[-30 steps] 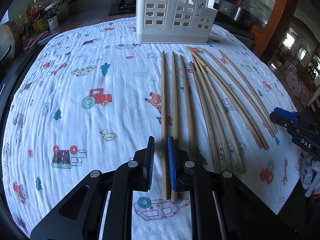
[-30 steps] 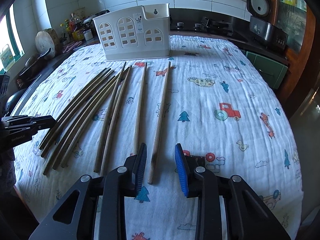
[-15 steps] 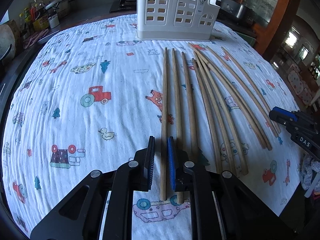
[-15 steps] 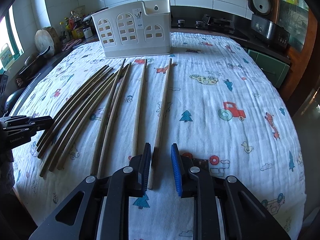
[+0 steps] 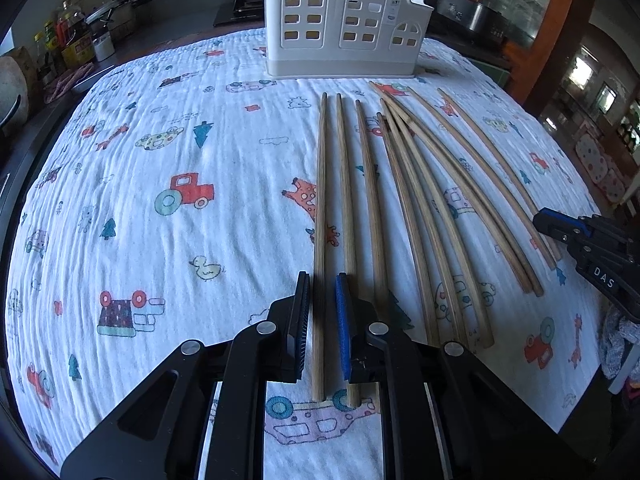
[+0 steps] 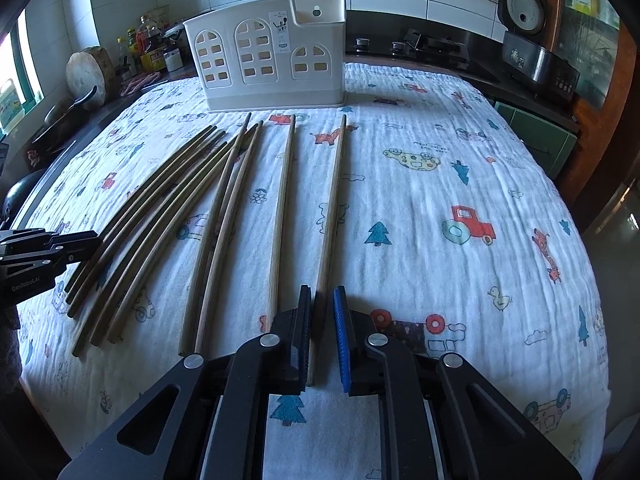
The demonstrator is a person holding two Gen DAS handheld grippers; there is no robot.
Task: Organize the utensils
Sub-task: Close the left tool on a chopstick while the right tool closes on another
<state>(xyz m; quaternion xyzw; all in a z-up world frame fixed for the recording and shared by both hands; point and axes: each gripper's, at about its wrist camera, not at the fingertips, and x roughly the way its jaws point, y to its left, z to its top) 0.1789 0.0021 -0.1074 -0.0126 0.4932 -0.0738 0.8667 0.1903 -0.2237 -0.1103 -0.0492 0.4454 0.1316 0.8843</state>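
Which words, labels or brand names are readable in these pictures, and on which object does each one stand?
"DAS": on the right gripper, seen from the left wrist.
"GenRobot.AI": on the left gripper, seen from the right wrist.
Sticker on the white utensil holder: too small to read.
Bottle labels on the counter: blurred.

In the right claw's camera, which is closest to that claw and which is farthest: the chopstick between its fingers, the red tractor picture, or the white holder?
1. Chopstick: right between the right claw fingers.
2. Red tractor picture: on the cloth, off to the right.
3. White holder: standing at the table's far end.
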